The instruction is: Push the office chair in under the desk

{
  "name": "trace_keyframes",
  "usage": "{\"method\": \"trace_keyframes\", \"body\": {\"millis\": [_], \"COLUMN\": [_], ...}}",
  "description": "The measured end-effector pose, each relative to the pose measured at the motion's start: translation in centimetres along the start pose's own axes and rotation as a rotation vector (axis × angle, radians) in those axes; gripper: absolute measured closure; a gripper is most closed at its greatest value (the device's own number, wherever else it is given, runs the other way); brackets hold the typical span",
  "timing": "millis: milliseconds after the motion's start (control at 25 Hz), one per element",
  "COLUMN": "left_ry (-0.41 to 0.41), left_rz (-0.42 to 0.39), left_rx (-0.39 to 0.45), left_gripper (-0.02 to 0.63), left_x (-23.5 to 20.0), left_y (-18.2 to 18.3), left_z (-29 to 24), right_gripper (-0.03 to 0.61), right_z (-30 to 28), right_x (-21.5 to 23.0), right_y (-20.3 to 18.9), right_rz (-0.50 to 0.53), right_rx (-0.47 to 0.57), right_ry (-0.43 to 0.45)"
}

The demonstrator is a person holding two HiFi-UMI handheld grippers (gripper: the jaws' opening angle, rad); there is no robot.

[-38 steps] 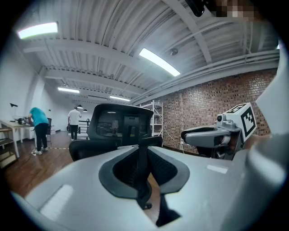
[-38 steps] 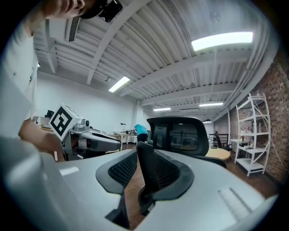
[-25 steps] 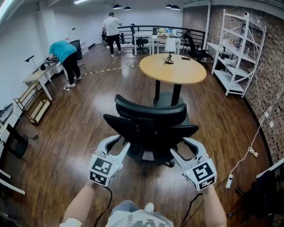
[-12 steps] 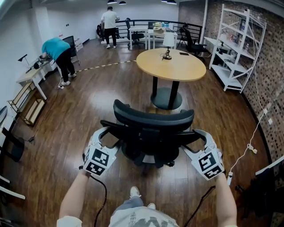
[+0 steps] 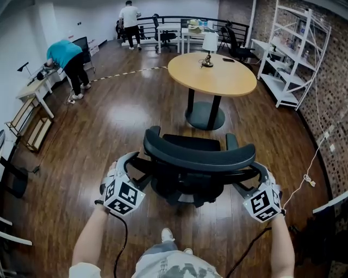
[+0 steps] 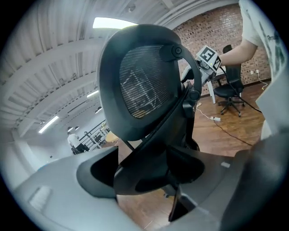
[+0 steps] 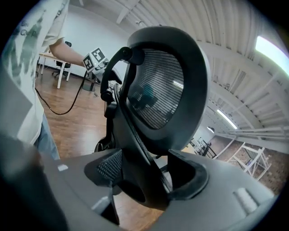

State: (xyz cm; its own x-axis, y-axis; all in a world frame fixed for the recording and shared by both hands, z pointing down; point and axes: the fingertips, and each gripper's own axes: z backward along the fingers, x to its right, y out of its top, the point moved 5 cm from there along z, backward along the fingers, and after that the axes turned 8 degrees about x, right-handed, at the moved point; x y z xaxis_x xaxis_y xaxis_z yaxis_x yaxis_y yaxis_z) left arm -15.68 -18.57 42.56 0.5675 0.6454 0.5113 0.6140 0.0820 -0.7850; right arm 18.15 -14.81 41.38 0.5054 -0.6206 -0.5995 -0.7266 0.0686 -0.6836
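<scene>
The black office chair (image 5: 198, 157) stands on the wood floor with its curved back top toward me, short of the round wooden desk (image 5: 212, 73). My left gripper (image 5: 130, 163) is at the left side of the chair back, my right gripper (image 5: 258, 174) at its right side. In the left gripper view the mesh back (image 6: 144, 85) towers above, and a black frame bar runs between the left gripper's (image 6: 149, 173) opening jaws. The right gripper view shows the same from the other side: the mesh back (image 7: 165, 85) above, a frame bar between the right gripper's (image 7: 144, 173) opening jaws.
The desk's pedestal base (image 5: 204, 115) sits just beyond the chair, and a lamp (image 5: 208, 46) stands on the desk. White shelving (image 5: 304, 59) lines the brick wall at right, with a cable and power strip (image 5: 307, 179) on the floor. Two persons (image 5: 65, 57) (image 5: 129, 16) are at the back left.
Both grippers have moved from behind the chair out to the two sides of its back. Their jaws have spread wider. The chair back now sits nearer and larger below me.
</scene>
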Motion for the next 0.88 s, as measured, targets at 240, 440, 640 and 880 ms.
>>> {"method": "trace_keyframes", "body": {"millis": [240,440,640,880], "left_ry": [-0.053,-0.026,-0.026,-0.046], "left_rz": [-0.119,-0.178,-0.238,-0.268], "left_rx": [-0.050,-0.059,-0.052,-0.067], "left_gripper": [0.253,0.259,0.276,0.296], "left_x": [-0.5,-0.8,-0.7,-1.1], "left_y": [-0.9,-1.4,-1.4,-1.5], "left_z": [-0.5,-1.5,-2.3,-2.6], "right_gripper": [0.264,0.265,0.265,0.336], "right_z": [0.3,-0.1,-0.8,-1.9], "right_x": [0.0,0.3,0.2,0.6], "right_y": [-0.2,-0.1,-2.3,-1.9], "right_rz": [0.060,0.080,0.136,0.177], "right_rx": [-0.048,-0.074,-0.194,-0.187], "right_ry": [0.035,0.040,0.070,0.135]}}
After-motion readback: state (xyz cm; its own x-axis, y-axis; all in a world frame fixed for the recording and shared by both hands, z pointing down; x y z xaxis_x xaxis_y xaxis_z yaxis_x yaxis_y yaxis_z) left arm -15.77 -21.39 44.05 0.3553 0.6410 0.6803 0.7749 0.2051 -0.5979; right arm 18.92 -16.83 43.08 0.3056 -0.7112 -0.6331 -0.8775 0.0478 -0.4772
